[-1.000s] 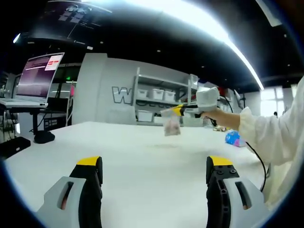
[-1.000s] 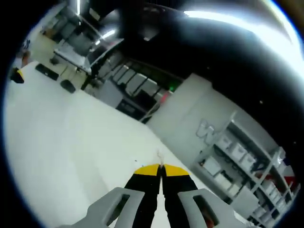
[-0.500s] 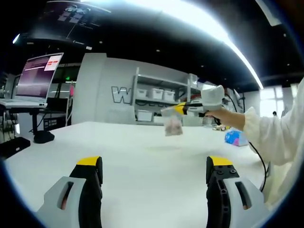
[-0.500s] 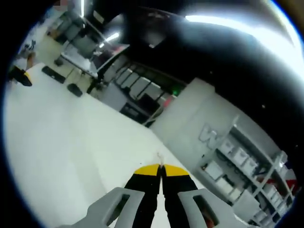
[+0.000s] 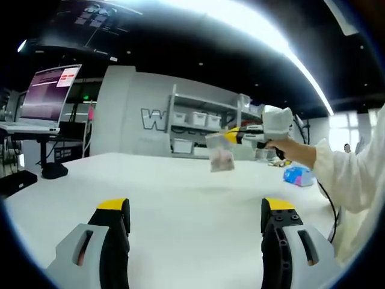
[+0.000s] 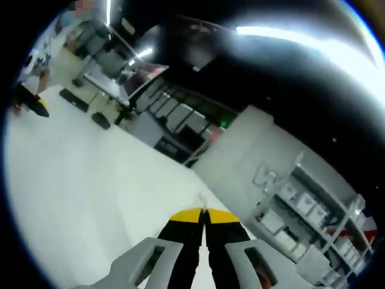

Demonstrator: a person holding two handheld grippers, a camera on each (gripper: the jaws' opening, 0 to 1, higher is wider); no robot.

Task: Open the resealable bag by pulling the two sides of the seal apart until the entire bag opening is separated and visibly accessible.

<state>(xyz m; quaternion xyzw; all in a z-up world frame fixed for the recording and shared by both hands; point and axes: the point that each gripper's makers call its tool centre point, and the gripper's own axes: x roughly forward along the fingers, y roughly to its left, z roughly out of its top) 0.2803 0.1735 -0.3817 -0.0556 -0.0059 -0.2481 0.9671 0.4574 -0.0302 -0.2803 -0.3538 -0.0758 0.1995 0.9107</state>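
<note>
My right gripper [image 6: 204,215] is pinching the bag [image 5: 220,153] by its top edge, jaws closed, dangling it above the white table [image 5: 180,192]. My left gripper [image 5: 197,215] is waiting wide apart, empty. I'm aiming to catch only the opposite lip, then pull steadily sideways.

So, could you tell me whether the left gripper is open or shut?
Open: the left gripper has its fingers set wide apart, nothing between them.

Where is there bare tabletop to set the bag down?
The white table is bare from the open left claw out to under the hanging bag, held by the right claw. More crowded: blue packet at right, laptop at left.
</note>
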